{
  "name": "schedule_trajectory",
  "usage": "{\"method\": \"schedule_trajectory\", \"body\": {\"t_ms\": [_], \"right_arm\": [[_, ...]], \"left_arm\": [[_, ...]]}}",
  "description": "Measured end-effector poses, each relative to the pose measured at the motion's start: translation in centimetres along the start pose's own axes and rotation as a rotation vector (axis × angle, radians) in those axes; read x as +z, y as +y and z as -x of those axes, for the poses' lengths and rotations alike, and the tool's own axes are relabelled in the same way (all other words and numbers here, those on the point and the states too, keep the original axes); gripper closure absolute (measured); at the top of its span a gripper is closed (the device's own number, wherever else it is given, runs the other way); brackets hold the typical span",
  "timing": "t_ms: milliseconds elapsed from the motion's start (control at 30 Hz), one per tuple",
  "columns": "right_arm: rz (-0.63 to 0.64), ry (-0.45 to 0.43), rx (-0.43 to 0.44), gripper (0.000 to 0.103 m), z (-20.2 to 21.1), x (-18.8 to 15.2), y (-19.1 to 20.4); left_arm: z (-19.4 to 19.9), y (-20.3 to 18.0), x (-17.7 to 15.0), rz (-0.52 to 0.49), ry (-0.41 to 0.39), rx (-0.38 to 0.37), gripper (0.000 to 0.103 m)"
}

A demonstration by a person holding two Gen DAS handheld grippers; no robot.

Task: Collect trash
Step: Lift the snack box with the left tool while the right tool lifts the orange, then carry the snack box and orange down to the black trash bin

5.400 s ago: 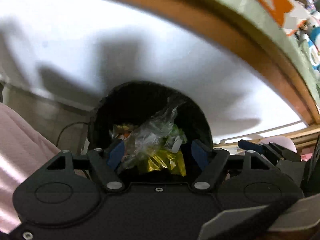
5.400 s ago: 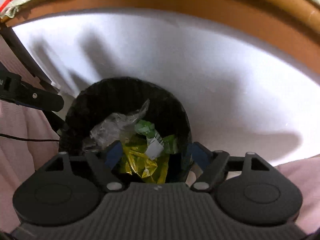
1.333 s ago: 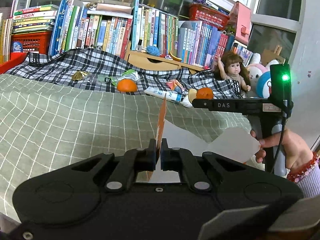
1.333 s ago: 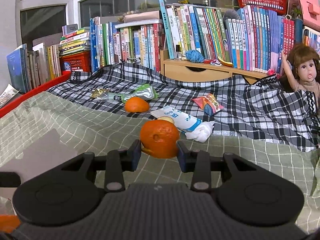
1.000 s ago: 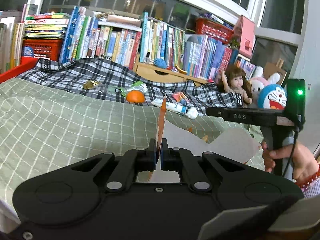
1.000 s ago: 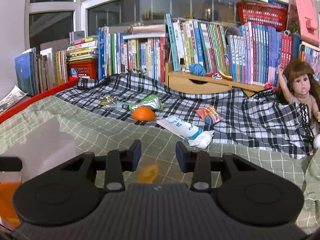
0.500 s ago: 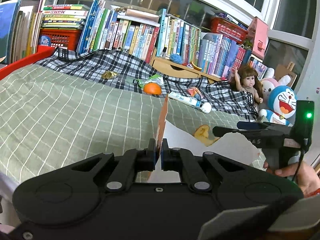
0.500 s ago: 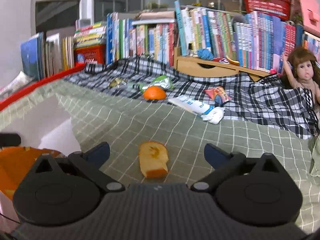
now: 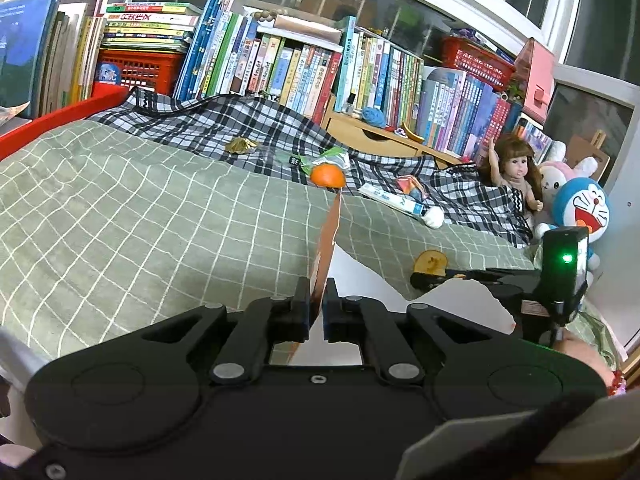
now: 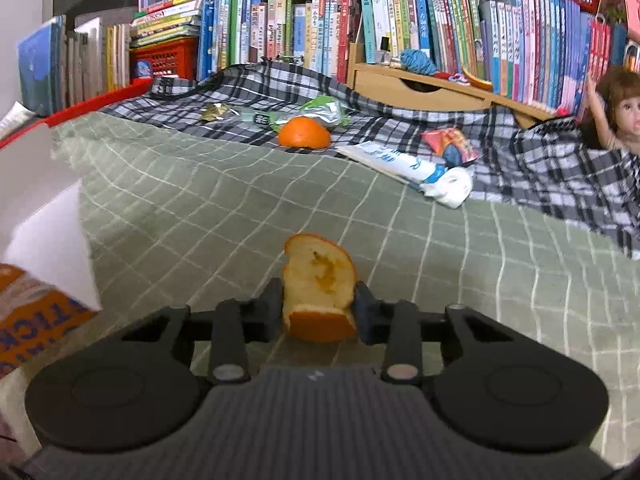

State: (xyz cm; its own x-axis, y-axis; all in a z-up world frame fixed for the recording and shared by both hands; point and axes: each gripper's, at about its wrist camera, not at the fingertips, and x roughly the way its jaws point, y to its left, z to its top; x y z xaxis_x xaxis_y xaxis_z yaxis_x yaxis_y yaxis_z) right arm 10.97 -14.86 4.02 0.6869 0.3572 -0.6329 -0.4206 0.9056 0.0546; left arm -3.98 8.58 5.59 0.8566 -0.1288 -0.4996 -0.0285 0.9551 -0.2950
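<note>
Two tongs grip trash: left tongs [image 9: 316, 312] pinch a torn carton [image 9: 327, 240]; right tongs [image 10: 318, 308], jaws just closing, clamp an orange peel [image 10: 318, 280] on the bed [image 10: 200, 208].

peel [image 10: 319, 280] on bedspread [image 10: 200, 208], books [image 10: 304, 28] behind

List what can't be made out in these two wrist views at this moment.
- Orange carton, right wrist view: cut off by the left edge, print only partly readable.
- Same carton, left wrist view: seen edge-on in the shut left gripper, faces unreadable.
- Right gripper, left wrist view: fingertips hidden behind the carton flap.
- Orange peel, right wrist view: underside hidden; whether it rests on the green blanket is unclear.
- Book spines: too small.
</note>
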Motion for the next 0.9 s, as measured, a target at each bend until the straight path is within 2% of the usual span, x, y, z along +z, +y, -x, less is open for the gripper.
{"method": "schedule_trajectory", "body": {"t_ms": [167, 467, 667, 900], "right_arm": [[-0.054, -0.008, 0.038, 0.061, 1.2, 0.3, -0.2], [-0.026, -0.040, 0.105, 0.061, 4.2, 0.1, 1.5], [0.012, -0.041, 0.117, 0.061, 5.7, -0.6, 2.9], [0.023, -0.047, 0.163, 0.061, 8.3, -2.2, 4.5]], "left_arm": [[0.3, -0.1, -0.1, 0.002, -0.005, -0.005, 0.098], [1.5, 0.2, -0.5, 0.009, -0.012, -0.005, 0.098], [2.7, 0.6, -1.1, 0.001, -0.013, 0.007, 0.098], [4.6, 0.4, -2.3, -0.037, -0.004, 0.014, 0.098]]}}
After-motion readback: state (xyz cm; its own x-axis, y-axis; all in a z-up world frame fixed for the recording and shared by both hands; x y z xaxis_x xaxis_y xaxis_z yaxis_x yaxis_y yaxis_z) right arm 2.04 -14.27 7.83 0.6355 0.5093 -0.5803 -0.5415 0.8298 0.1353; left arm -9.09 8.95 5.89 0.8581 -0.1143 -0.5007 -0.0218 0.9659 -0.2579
